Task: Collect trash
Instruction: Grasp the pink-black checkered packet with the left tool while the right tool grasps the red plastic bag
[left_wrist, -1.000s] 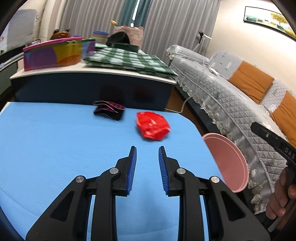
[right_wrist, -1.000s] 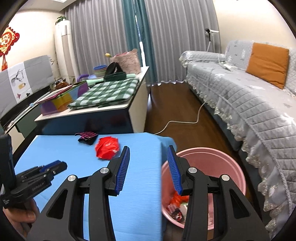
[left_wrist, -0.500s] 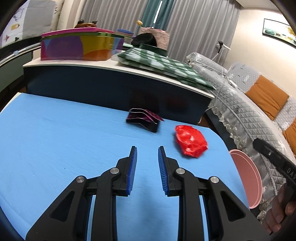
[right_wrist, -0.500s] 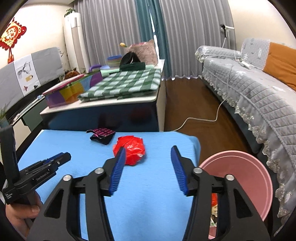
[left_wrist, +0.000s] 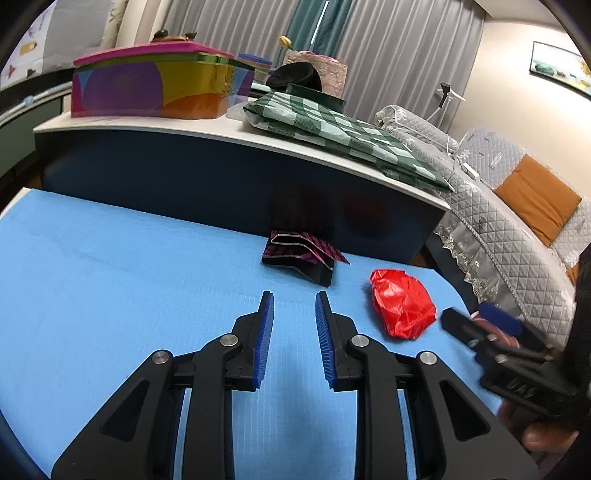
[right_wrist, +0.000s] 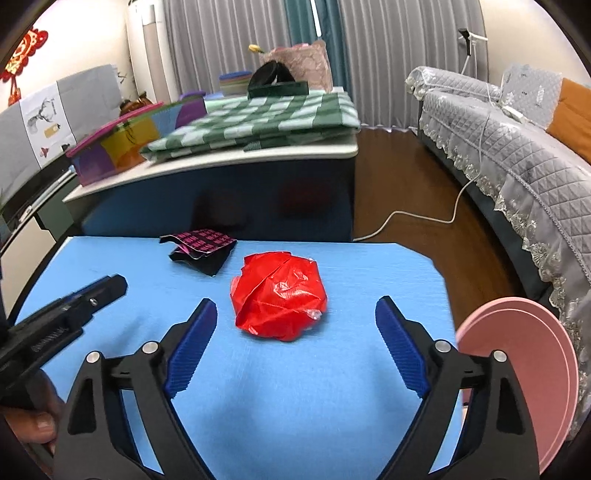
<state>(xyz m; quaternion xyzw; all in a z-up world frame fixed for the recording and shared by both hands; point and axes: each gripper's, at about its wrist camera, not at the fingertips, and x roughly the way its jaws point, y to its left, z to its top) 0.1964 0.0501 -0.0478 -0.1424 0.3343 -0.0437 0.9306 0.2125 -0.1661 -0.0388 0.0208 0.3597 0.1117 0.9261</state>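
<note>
Red wad: crumpled red plastic on the blue table, ahead of the right hand-held gripper and lined up with the gap between its fingers, just past their tips, not touched.
Right hand-held gripper: jaws opening, spread wide, nothing between the pads; in the left view it shows at the right edge, blurred, beside the red wad.
Dark wrapper: flattened black packet with a pink pattern, near the table's far edge, ahead of the left hand-held gripper and slightly right of its line, apart from the tips; also seen from the right wrist, left of and beyond the red wad.
Left hand-held gripper: fingers close together with a narrow gap, holding nothing; in the right view at the left edge, a hand behind it.
Bin: pink, off the table's right edge, beside the right finger.
Count, trash on table: two pieces, one red wad and one dark wrapper, near each other but not touching.
Count, bins: one.
Count, hand-held grippers: two.
</note>
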